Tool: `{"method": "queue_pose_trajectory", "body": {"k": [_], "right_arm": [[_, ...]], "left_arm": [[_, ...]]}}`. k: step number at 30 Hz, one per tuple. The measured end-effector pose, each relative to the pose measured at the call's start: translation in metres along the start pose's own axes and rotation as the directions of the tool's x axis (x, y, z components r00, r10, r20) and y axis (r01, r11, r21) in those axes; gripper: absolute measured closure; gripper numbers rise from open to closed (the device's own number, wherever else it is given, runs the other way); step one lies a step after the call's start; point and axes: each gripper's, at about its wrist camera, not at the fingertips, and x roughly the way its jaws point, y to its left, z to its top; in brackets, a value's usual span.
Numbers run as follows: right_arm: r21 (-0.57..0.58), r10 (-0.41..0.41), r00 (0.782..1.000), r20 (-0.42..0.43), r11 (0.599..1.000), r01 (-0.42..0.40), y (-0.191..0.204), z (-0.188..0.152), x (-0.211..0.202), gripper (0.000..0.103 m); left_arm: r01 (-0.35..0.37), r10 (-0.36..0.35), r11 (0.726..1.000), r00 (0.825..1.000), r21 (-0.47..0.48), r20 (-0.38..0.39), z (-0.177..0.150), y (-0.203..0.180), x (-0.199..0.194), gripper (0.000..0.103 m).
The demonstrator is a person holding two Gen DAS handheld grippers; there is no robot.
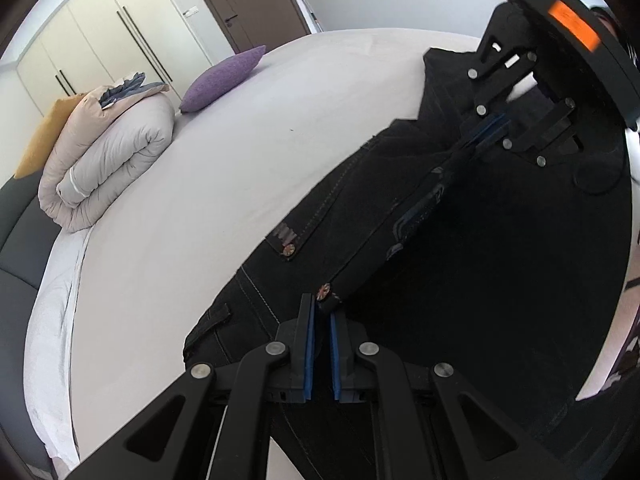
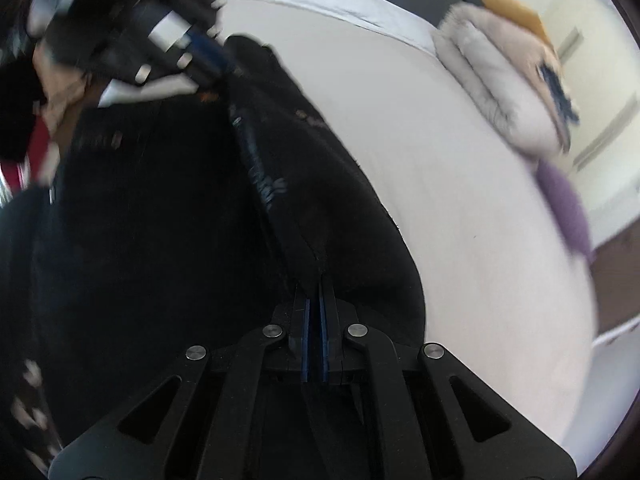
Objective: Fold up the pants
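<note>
Black pants [image 1: 460,248] with light stitching and rivets hang stretched between my two grippers over a white bed [image 1: 208,184]. My left gripper [image 1: 322,312] is shut on one corner of the waistband. My right gripper [image 2: 315,292] is shut on the other waistband corner of the pants [image 2: 168,200]. The right gripper also shows in the left wrist view [image 1: 490,130], at the far end of the waistband. The left gripper shows in the right wrist view [image 2: 208,56], blurred. The pant legs hang out of sight below.
A rolled beige duvet [image 1: 108,160] lies at the head of the bed beside a purple cushion [image 1: 224,78] and an orange pillow [image 1: 44,140]. White wardrobes [image 1: 100,44] and a brown door [image 1: 248,0] stand behind. The person's body [image 2: 36,92] is close on the left.
</note>
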Motion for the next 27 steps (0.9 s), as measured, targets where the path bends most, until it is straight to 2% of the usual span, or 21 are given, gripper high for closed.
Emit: {"method": "queue_pose_trajectory", "body": {"k": [2,5,8,12,16,23,27], "right_arm": [[-0.206,-0.13,0.992,-0.003,0.97,0.127,0.041,-0.003,-0.005,0.1],[-0.38,-0.22,0.975,0.011,0.902,0.208,0.085,-0.013,-0.005,0.1],[-0.487,-0.255,0.967,0.019,0.842,0.231,0.113,-0.026,-0.005,0.1],[-0.566,-0.243,0.97,0.03,0.795,0.217,0.154,-0.047,-0.02,0.1],[-0.594,-0.217,0.975,0.036,0.78,0.196,0.173,-0.051,-0.032,0.1],[-0.567,-0.22,0.975,0.027,0.8,0.196,0.175,-0.05,-0.042,0.1],[-0.561,-0.218,0.976,0.021,0.805,0.192,0.173,-0.035,-0.047,0.1]], "left_arm": [[-0.018,0.019,0.997,1.0,0.074,-0.019,-0.012,-0.025,-0.004,0.097],[-0.011,0.017,0.991,0.999,0.134,-0.042,-0.03,-0.054,-0.009,0.098],[0.008,0.0,0.99,0.998,0.139,-0.055,-0.046,-0.069,-0.018,0.1],[0.022,-0.011,0.988,0.997,0.154,-0.07,-0.063,-0.088,-0.028,0.1],[0.016,0.0,0.984,0.996,0.178,-0.092,-0.073,-0.097,-0.033,0.1],[0.039,-0.021,0.982,0.995,0.187,-0.099,-0.08,-0.101,-0.042,0.1],[0.041,-0.02,0.981,0.994,0.192,-0.109,-0.082,-0.098,-0.038,0.1]]}}
